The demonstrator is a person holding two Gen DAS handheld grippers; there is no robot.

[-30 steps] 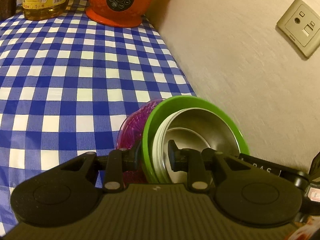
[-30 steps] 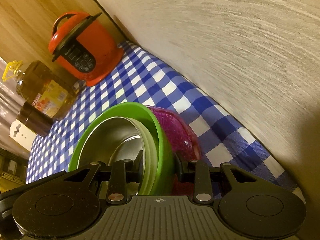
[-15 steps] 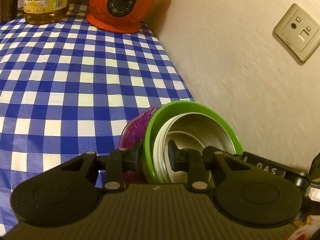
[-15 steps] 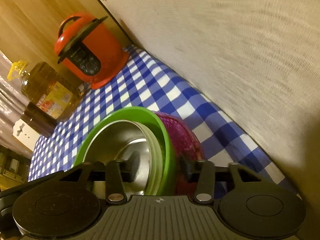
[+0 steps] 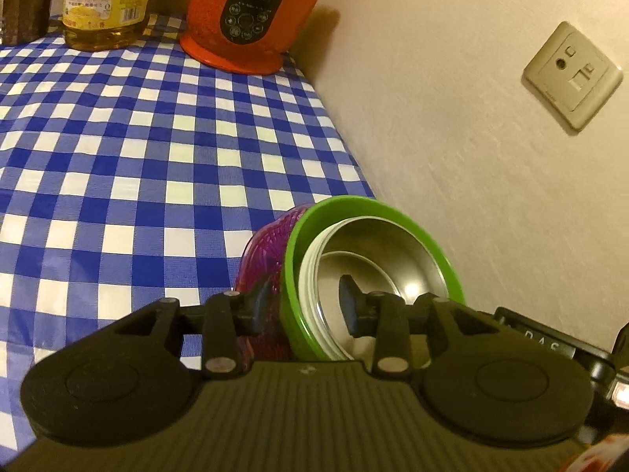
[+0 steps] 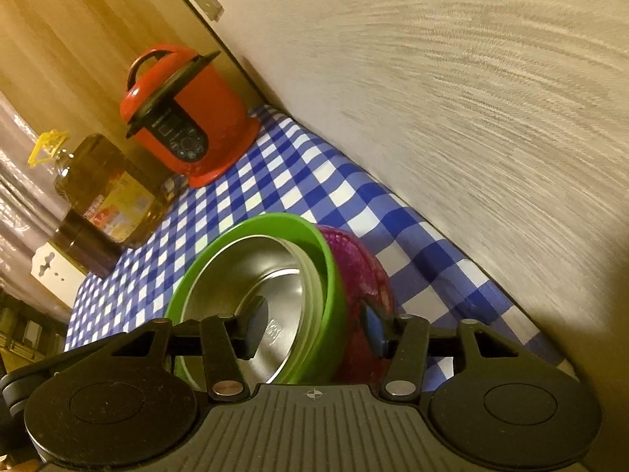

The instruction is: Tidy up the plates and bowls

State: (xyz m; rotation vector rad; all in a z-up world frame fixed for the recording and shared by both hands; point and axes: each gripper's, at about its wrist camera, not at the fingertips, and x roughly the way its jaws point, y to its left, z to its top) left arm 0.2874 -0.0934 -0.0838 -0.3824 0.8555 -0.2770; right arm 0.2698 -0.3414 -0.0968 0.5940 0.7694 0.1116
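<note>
Both my tongs, left (image 5: 304,305) and right (image 6: 314,324), have just widened off the stacked bowls' (image 5: 365,259) rim, holding nothing; wall (image 5: 471,157) close right, table (image 5: 137,157) open left

Shiny steel bowl (image 5: 377,251) in glossy green plastic rim (image 5: 291,259), ribbed translucent purple dish (image 6: 361,267), smooth checked cloth (image 5: 157,157)

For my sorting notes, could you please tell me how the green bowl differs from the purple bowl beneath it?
The green bowl is smooth, opaque, with a shiny steel lining; the purple bowl is translucent and ribbed. The green bowl sits inside, its rim standing clear; the purple bowl is outermost, so only its outer wall shows. Both are round, nested together and tilted on the checked tablecloth.
</note>
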